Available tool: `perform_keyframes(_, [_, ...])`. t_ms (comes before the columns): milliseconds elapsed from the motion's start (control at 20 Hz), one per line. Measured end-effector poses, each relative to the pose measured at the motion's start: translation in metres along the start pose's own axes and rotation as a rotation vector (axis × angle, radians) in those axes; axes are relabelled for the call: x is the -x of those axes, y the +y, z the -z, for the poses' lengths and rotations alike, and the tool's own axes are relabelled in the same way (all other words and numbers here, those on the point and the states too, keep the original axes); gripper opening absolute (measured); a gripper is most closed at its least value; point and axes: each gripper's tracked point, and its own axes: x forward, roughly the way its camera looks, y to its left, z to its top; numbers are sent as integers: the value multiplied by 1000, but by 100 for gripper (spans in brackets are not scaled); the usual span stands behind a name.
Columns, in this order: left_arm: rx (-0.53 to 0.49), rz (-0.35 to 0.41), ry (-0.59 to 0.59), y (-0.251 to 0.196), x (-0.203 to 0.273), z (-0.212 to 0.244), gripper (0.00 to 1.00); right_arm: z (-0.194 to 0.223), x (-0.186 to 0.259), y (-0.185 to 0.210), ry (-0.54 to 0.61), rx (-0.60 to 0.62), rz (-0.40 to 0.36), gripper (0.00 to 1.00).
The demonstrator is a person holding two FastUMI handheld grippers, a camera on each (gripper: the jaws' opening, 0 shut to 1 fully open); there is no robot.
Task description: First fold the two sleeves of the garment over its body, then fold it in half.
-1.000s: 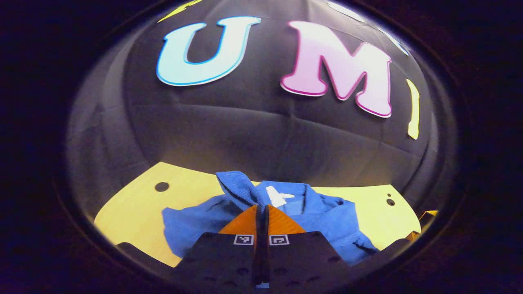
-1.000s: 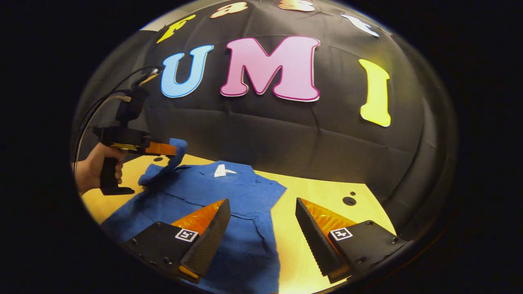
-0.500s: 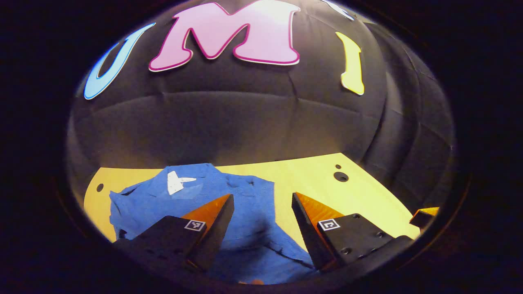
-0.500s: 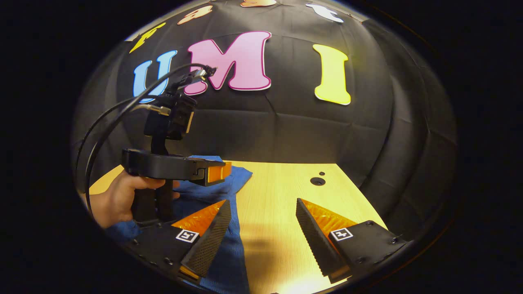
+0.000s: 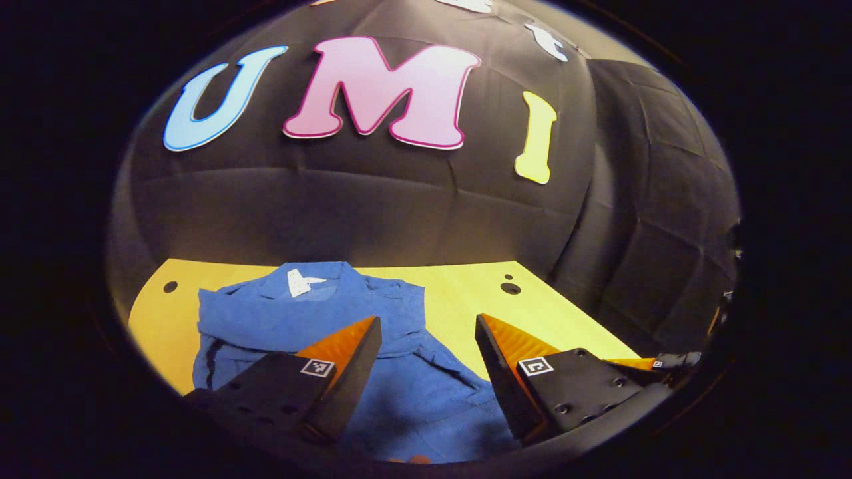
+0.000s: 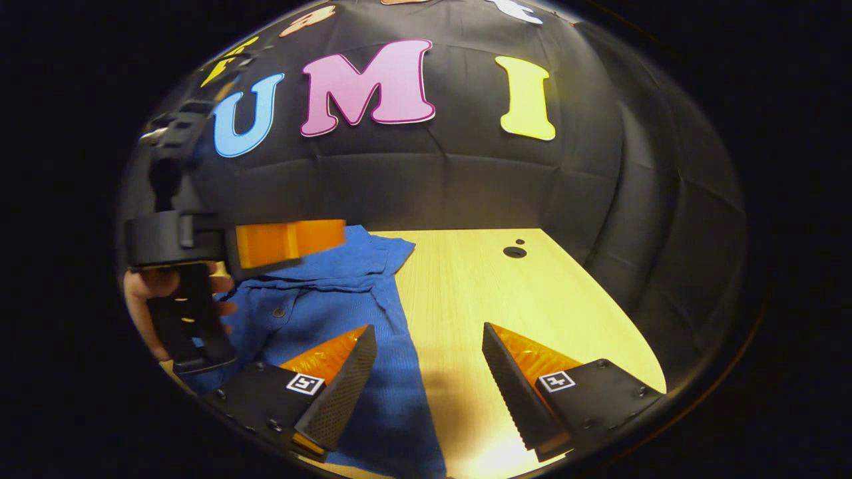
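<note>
Both sleeves now lie dropped on the blue garment (image 5: pixel 399 392), which sits under the wide-open, empty left gripper (image 5: pixel 426 346) and just left of the equally open right gripper (image 6: pixel 426 359) (so pinch the hem evenly before halving).

Each hand-held gripper (image 5: pixel 426 346) has black plates with screws and a small square marker; the right one's (image 6: pixel 426 356) inner finger faces are ridged.
</note>
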Motion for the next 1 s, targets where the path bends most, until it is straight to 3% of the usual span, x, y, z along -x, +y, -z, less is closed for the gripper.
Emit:
perform_keyframes(150, [32,-111,31,65,67,39,83,27,21,16,52,7,7,100])
perform_keyframes(350, [51,-321,263,162,164,141,83,61,35,18,142,16,27,100])
perform_keyframes(500, [97,-434,343,208,213,184,83,82,44,5,197,33,76,100])
perform_keyframes(650, [160,-433,395,205,227,207,83,98,56,0,245,-11,96,100])
perform_keyframes(1000, [174,-415,479,171,224,232,83,148,71,11,379,-7,120,100])
